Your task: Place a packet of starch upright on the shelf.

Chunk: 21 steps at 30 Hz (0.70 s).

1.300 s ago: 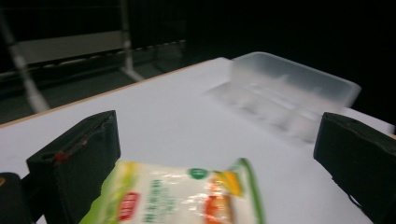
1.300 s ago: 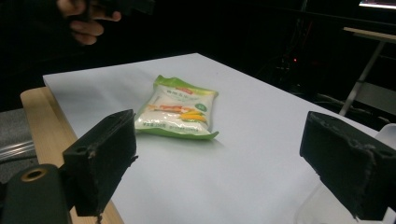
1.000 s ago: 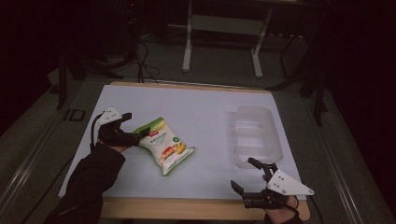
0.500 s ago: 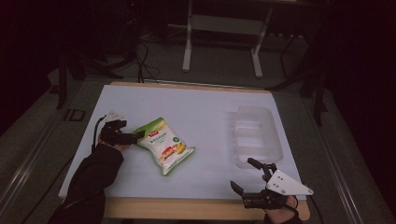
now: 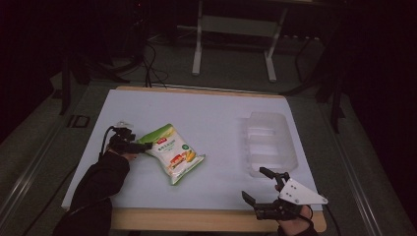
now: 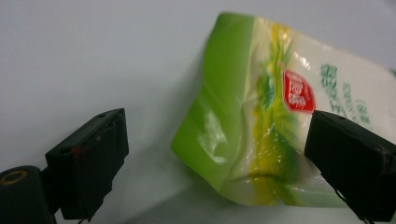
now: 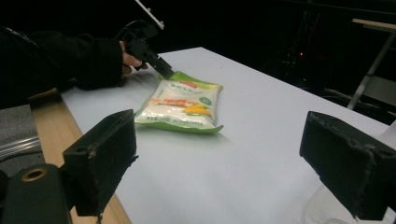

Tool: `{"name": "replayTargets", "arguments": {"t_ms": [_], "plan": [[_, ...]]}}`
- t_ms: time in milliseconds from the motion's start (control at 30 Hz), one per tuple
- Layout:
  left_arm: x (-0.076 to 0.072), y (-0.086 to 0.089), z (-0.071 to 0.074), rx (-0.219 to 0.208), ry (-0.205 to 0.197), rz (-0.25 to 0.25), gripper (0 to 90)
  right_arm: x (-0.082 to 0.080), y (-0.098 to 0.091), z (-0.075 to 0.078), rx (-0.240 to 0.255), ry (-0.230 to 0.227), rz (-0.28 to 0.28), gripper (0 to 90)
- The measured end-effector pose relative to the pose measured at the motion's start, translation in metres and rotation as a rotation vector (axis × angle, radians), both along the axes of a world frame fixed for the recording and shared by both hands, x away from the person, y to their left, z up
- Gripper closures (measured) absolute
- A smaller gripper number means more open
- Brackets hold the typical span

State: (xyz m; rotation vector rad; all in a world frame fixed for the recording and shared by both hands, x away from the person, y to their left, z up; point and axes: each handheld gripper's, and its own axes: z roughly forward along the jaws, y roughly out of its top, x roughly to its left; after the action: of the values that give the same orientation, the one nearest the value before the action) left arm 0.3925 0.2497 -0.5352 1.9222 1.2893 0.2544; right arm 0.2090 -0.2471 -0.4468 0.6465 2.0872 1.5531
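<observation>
A green-and-white snack bag (image 5: 171, 152) is lying flat at centre left of the high view on the white table (image 5: 206, 113). Compared with a second ago, the left gripper (image 5: 140, 146) is being brought lower against the bag's upper-left corner, its jaws spread apart around that edge; a pinch is probably being prepared. The right gripper (image 5: 258, 187), jaws likewise apart, is being held idle at lower right, near a clear plastic tray (image 5: 268, 142).
</observation>
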Motion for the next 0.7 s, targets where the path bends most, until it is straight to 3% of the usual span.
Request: {"name": "replayTargets", "arguments": {"t_ms": [200,267,367,600,700], "plan": [[-0.001,-0.003,-0.002,-0.038,0.025,-0.028,15.9,0.0,0.0,0.0,0.0,0.002,0.001,13.7],[-0.003,-0.008,-0.001,-0.033,0.028,-0.059,21.3,0.0,0.0,0.0,0.002,0.001,0.001,13.4],[-0.004,-0.011,0.0,-0.029,0.037,-0.067,26.8,-0.001,0.0,0.001,0.0,-0.002,0.001,13.4],[-0.009,-0.025,0.002,0.023,0.034,-0.119,51.1,0.0,0.001,0.001,-0.001,-0.003,0.002,13.4],[-0.011,-0.033,0.004,0.053,0.04,-0.157,65.9,0.0,0.001,0.001,-0.001,0.001,0.001,13.5]]}}
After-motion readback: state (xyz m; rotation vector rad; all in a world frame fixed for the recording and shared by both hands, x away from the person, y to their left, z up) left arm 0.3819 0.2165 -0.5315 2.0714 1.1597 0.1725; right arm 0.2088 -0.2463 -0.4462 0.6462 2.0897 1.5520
